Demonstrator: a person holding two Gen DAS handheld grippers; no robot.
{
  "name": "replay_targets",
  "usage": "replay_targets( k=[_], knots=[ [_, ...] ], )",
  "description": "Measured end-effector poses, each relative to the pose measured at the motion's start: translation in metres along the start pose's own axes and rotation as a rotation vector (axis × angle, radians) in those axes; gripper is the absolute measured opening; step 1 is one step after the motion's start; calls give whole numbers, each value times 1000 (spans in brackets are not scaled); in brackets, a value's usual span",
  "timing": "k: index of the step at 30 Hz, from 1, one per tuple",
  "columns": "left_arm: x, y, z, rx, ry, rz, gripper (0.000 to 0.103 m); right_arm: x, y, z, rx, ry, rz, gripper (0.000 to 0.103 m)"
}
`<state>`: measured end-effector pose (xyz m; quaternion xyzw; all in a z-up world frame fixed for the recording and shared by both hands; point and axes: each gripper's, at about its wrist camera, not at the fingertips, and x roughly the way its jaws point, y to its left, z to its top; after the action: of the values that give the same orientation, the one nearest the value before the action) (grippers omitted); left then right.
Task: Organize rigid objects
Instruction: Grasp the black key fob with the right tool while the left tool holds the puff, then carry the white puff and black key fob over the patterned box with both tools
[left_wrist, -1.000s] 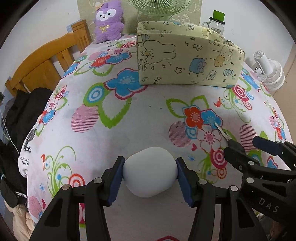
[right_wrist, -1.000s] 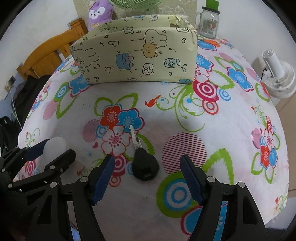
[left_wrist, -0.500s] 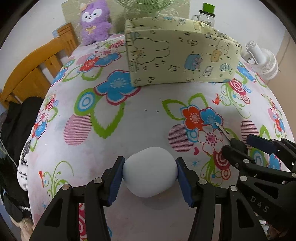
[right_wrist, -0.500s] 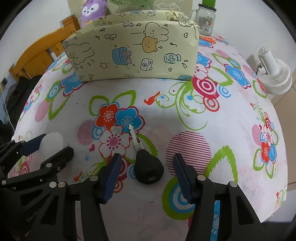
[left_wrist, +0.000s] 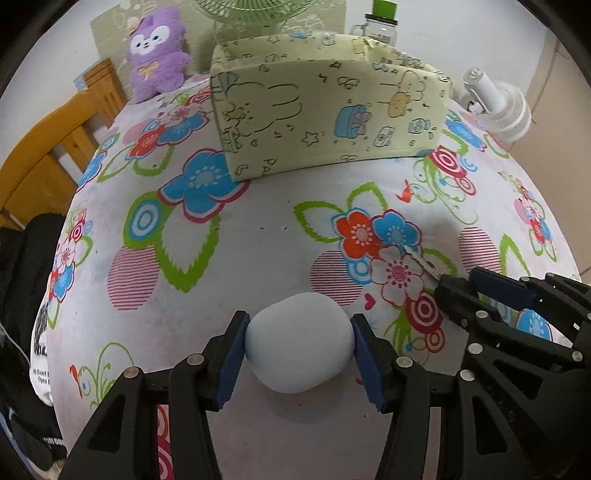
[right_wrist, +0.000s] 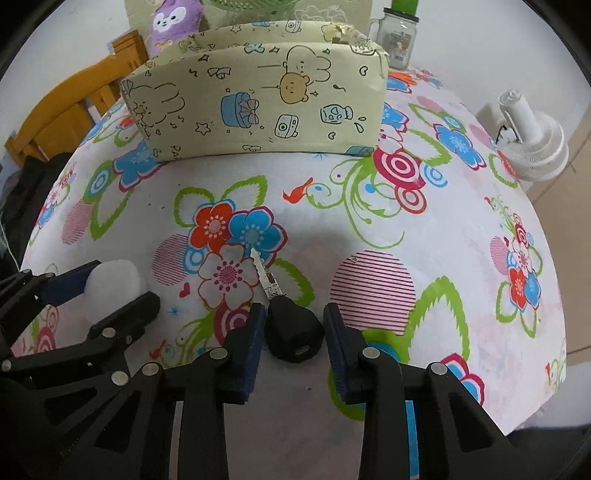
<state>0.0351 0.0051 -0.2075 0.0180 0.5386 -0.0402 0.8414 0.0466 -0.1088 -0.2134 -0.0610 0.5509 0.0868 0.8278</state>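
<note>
A smooth white egg-shaped object (left_wrist: 298, 350) is sitting low over the flowered tablecloth (left_wrist: 258, 236), matte and rounded, with no marking on it, and the left gripper (left_wrist: 298, 354) is clamping it, both blue pads pressing on its sides. Just to its right a key (right_wrist: 286, 314) is lying on the cloth, its chunky black head near the camera and its short silver toothed blade pointing away toward a white printed flower. The right gripper (right_wrist: 293, 332) is closing in on that black head: its jaws have just been closing, the head is sitting between the blue pads, the left pad is looking pressed against it and the right pad is sitting right at its edge. The two grippers are standing side by side, near each other, both pointing steeply down. Farther back on the table a pale yellow-green fabric box (right_wrist: 255, 107), printed with rabbits, bears and small cartoon items, is standing open at the top; its inside is not showing from either view. Behind it a purple plush toy (left_wrist: 157, 51) and a glass jar with a green lid (right_wrist: 397, 37) are standing.
</note>
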Motion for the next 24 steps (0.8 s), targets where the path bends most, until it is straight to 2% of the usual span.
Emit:
replay_targets(
  k=[8, 17, 24],
  knots=[
    [-14, 4, 3, 43, -20, 3, 57, -15, 7, 0, 43, -31, 1, 35],
    [-36, 10, 10, 38, -24, 15, 57, -29, 9, 7, 95, -9, 49, 35],
    [-50, 7, 21, 25, -37, 12, 57, -43, 7, 15, 86, -27, 43, 35]
  ],
)
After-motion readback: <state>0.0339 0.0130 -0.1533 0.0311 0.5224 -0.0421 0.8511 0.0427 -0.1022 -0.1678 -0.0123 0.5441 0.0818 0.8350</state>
